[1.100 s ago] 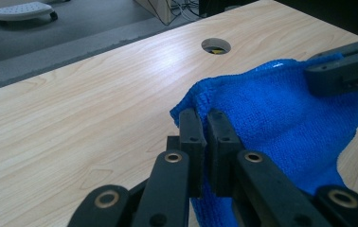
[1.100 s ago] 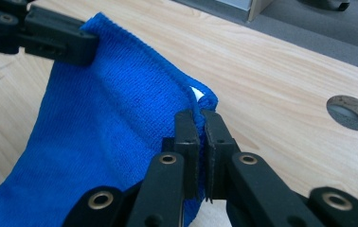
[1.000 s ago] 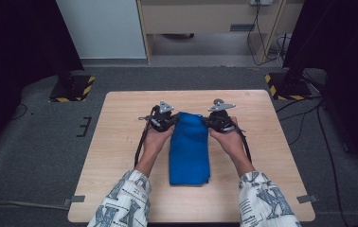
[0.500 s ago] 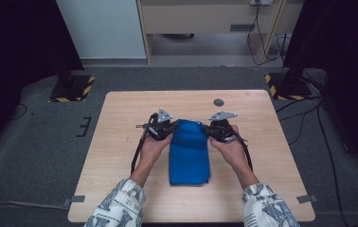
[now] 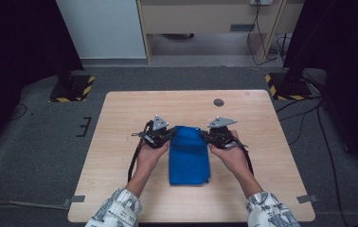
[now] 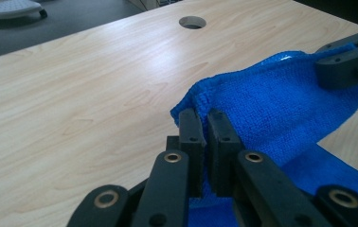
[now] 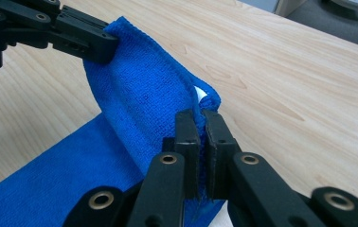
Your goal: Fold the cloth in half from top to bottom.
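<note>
Mid-table, both tools (clamped) pinch the blue cloth's [image 5: 189, 156] far edge.

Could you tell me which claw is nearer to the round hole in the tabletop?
Right. The right claw, shut on the blue towel's far right corner, sits just below the hole. The left claw grips the far left corner, farther off.

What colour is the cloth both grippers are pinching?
Solid bright blue cloth, terry-textured, with no pattern; the right gripper view shows it best.
</note>
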Tool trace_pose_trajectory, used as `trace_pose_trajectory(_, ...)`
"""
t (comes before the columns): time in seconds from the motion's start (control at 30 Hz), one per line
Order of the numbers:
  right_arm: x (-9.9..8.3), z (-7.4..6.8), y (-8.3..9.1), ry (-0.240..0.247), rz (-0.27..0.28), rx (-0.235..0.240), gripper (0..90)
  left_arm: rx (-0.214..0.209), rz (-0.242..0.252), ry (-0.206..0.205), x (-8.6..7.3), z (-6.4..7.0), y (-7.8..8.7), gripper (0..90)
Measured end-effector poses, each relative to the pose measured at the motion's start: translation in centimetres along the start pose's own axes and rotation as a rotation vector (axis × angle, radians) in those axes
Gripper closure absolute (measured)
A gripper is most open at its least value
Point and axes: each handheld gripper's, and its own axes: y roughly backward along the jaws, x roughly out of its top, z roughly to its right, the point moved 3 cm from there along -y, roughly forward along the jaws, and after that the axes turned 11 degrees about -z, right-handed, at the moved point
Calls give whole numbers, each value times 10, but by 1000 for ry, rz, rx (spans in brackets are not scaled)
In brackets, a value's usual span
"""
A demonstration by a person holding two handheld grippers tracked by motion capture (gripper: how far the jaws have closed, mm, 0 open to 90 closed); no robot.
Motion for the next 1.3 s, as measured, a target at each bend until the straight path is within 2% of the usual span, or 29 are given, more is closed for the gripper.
trace_pose_trajectory(0.23,-8,0,5,-4,-3,11,863,-14,9,-14,-6,10,5,855)
trace_pose_trajectory(0.4,-11,-3,7,3,3,24,864,-20,13,-10,-9,11,10,854)
trace_pose_trajectory(0.93,-18,-11,6,16,4,47,864,-53,39,40,-27,13,15,846)
trace_pose_trajectory(1.13,-17,-12,13,14,23,52,864,-61,54,34,-28,17,18,840)
trace_pose_trajectory(1.3,-23,-14,13,23,14,61,865,-67,45,50,-33,19,17,816)
